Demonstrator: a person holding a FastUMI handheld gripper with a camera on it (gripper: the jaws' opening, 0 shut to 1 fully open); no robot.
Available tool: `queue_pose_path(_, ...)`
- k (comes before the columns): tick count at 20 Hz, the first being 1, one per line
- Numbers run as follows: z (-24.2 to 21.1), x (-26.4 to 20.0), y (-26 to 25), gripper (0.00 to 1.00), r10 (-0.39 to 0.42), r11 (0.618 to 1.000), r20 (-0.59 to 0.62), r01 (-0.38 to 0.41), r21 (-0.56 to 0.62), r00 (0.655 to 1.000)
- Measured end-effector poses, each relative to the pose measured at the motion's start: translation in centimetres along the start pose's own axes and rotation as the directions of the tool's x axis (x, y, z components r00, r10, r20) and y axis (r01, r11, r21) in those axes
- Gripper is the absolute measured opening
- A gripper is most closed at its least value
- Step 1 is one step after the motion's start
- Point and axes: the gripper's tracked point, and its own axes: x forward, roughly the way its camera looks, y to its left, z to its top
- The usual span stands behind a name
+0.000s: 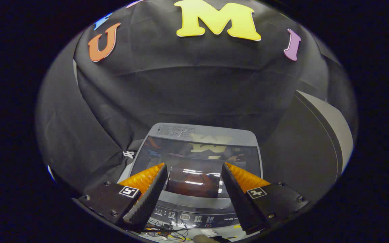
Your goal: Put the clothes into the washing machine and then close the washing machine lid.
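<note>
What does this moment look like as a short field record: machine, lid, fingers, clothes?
machine: grey top-loading washing machine below and ahead of the fingers, against the black cloth wall
lid: dark glossy glass lid lying flat and closed, reflecting the booth
control panel: button strip at the machine's near edge, between the fingers
gripper: gripper open, fingers spread above the lid, holding nothing
clothes: cannot tell where they are
nearby: tangle of thin cables in front of the machine
</note>
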Motion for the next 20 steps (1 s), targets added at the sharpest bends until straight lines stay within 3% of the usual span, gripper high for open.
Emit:
queue_pose_path(11,0.9,-5.0,-1.8,1.0,0.013,1.0,0.069,-0.011,-0.025,0.998)
queue_pose_path(16,3.2,-13.6,-2.7,1.0,0.036,0.998,0.217,-0.025,-0.057,0.975)
queue_pose_path(20,4.4,-22.5,-5.1,1.0,0.032,0.998,0.361,-0.009,-0.064,0.932)
